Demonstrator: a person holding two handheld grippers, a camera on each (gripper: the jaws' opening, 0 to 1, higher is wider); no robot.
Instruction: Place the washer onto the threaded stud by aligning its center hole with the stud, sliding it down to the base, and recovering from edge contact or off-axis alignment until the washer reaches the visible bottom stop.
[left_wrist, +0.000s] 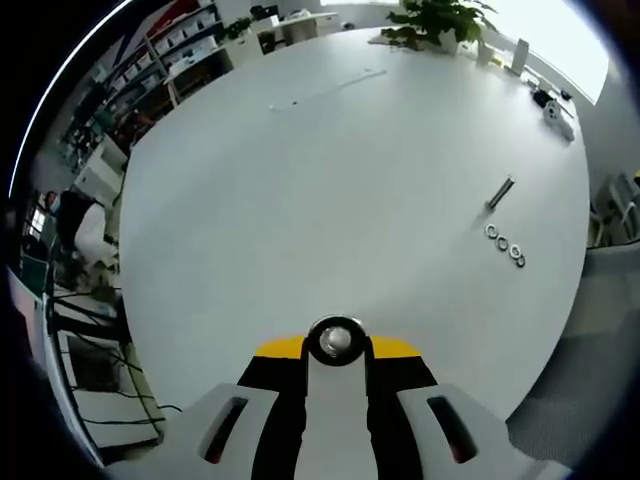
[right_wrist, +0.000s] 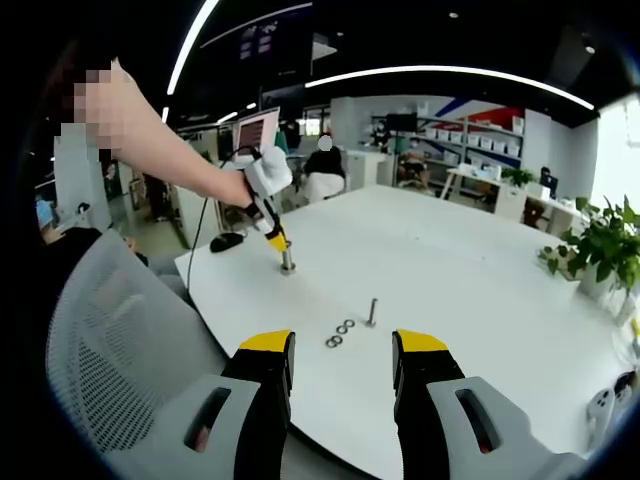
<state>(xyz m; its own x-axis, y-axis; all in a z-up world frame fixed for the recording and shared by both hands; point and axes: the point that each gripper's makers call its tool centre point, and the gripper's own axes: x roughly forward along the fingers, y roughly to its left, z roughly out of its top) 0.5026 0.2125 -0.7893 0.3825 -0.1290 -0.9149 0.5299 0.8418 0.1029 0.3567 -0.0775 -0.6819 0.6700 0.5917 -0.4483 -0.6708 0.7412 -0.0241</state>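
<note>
Left gripper view: left gripper (left_wrist: 336, 345) with yellow-tipped jaws drawn together around a small metal cylinder (left_wrist: 335, 340), poised over the bare white table (left_wrist: 300, 200). Off to the right, well apart, a threaded stud (left_wrist: 500, 192) lying on its side, and just beside its near end three washers (left_wrist: 504, 245) in a short row. Nothing threaded yet.

Right gripper view: right gripper (right_wrist: 340, 350) held wide apart and empty, aimed at the washers (right_wrist: 341, 334) and the stud (right_wrist: 371, 312) just beyond them on the table (right_wrist: 480, 290). Further off, the left gripper (right_wrist: 282, 255) in a person's hand (right_wrist: 258, 178), standing its metal piece upright on the tabletop — clamped on it, as far as can be told.

For the step in hand, probably the first pickup: best to come down on one washer only — the end one of the row — pinching by the rim so the center hole stays free. Worth keeping it level to avoid edge contact when lowering over the stud.
</note>
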